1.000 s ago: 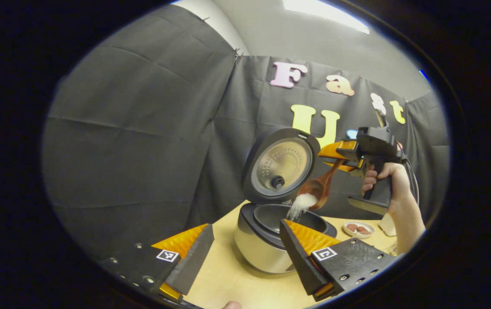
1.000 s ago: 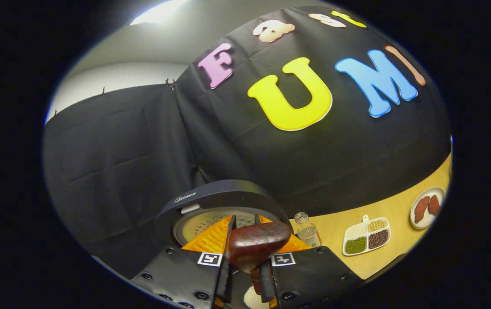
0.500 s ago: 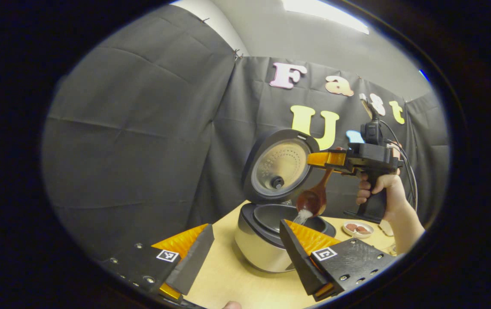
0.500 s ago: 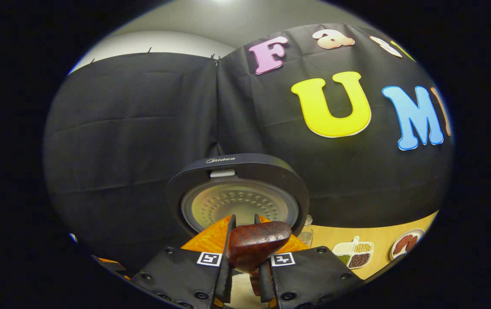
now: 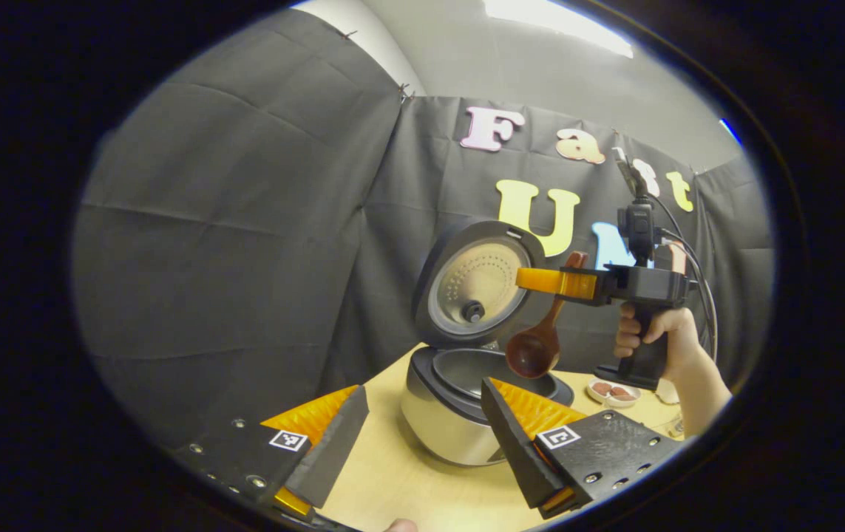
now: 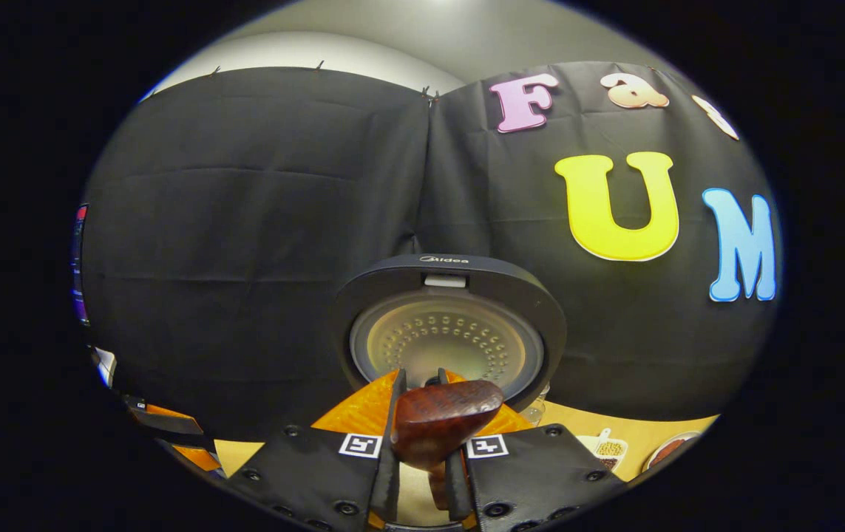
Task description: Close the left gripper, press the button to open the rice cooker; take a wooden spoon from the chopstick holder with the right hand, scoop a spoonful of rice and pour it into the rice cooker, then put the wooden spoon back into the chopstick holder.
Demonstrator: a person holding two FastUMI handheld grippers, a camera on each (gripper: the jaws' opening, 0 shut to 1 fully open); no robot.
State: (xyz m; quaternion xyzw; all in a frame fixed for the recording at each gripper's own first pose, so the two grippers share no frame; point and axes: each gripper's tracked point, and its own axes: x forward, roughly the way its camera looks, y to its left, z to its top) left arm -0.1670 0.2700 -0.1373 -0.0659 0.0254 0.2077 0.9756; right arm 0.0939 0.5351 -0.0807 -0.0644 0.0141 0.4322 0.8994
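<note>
The rice cooker (image 5: pixel 459 414) stands open on the wooden table, its round lid (image 5: pixel 475 288) tipped up behind the dark inner pot. In the left gripper view my right gripper (image 5: pixel 540 280) is held level above the pot, shut on the handle of the wooden spoon (image 5: pixel 537 347). The spoon hangs bowl-down over the pot and its bowl looks empty. In the right gripper view the spoon's handle end (image 6: pixel 440 421) sticks up between the fingers, with the lid (image 6: pixel 449 336) straight ahead. My left gripper (image 5: pixel 422 414) stands open, low and in front of the cooker, with nothing between its fingers.
A small dish with reddish pieces (image 5: pixel 614 391) sits on the table right of the cooker. A divided tray of beans (image 6: pixel 605 448) and another dish (image 6: pixel 670 448) lie at the lower right of the right gripper view. A hand (image 5: pixel 659 332) grips the right gripper's handle.
The rice has finished falling off the spoon into the pot. My right gripper levelled out and turned to face the lid. The left gripper stayed still.
</note>
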